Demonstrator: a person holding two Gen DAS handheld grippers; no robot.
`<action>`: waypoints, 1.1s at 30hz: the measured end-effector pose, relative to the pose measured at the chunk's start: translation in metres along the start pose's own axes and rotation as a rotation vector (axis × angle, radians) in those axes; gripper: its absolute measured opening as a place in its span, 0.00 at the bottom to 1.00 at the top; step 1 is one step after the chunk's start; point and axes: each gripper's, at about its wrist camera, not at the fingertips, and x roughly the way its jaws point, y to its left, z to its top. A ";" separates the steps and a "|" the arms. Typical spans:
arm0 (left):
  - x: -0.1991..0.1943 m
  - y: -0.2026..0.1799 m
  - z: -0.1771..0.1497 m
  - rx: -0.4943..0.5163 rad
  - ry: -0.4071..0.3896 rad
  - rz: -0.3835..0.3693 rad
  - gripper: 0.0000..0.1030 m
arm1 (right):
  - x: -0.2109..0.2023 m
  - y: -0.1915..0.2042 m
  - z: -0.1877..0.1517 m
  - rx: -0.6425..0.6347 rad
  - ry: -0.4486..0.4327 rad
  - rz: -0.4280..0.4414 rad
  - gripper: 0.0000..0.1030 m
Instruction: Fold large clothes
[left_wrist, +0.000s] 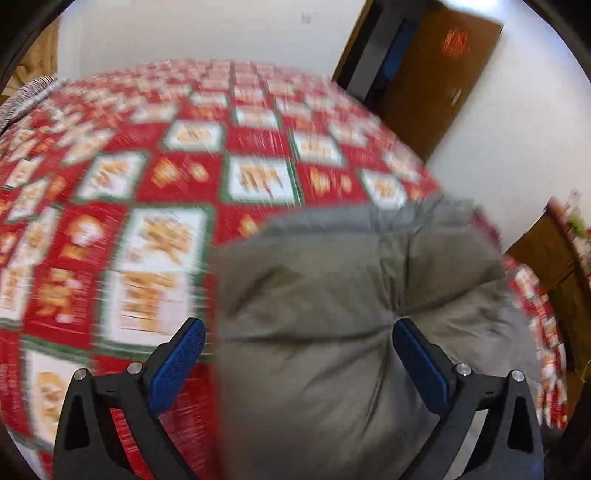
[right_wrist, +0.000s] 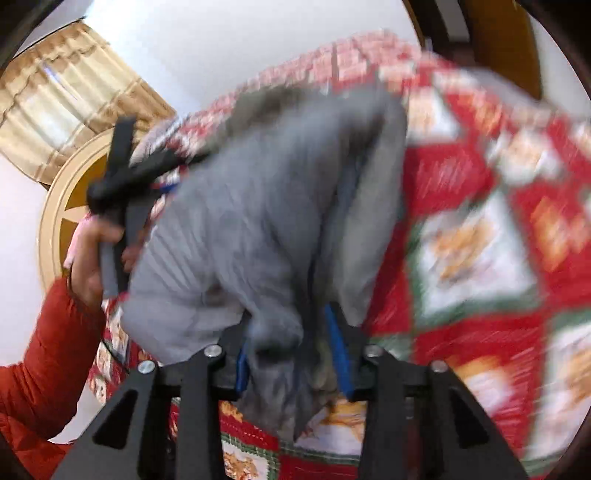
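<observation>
Right wrist view showed the grey garment (right_wrist: 266, 221) bunched into a thick, ribbed, soft-looking heap, its lower folds gathered between the blue pads of the right gripper (right_wrist: 291, 354). The jaws were clamped on that cloth, a wad of it squeezed between them and a loose tail hanging below. The rest of the garment rose away from the pads and draped over the patchwork cover (right_wrist: 476, 236) of the surface beneath; whether that surface was a bed or a table could not be told. At the left of this view a hand (right_wrist: 92, 258) in a red puffy quilted sleeve (right_wrist: 48, 354) gripped the handle of the left gripper (right_wrist: 173, 177), whose black frame reached to the garment's far edge; motion blur hid how it met the cloth there.

Left wrist view gave what the other could not: the left gripper (left_wrist: 299, 328) with its jaws spread wide apart, nothing pinched between them. The garment (left_wrist: 332, 314) lay flat and puffy below, creased in radiating folds near the right pad, which sat just at its surface; the left pad hung over the cover (left_wrist: 147, 177). The cover was a grid of red and white squares with green borders and orange-brown figures, heavily blurred. A brown wooden door (left_wrist: 436, 77) stood against a white wall beyond. Only the right wrist view showed beige curtains (right_wrist: 70, 96).
</observation>
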 end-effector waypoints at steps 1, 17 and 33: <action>-0.021 0.010 -0.002 -0.017 -0.039 0.011 0.99 | -0.015 0.002 0.012 -0.018 -0.044 -0.018 0.46; 0.014 0.014 -0.063 -0.215 -0.089 0.061 0.99 | 0.107 -0.029 0.058 0.174 -0.180 -0.133 0.28; 0.026 0.039 0.037 -0.116 -0.069 0.065 0.99 | 0.107 -0.020 0.150 -0.107 -0.114 -0.267 0.32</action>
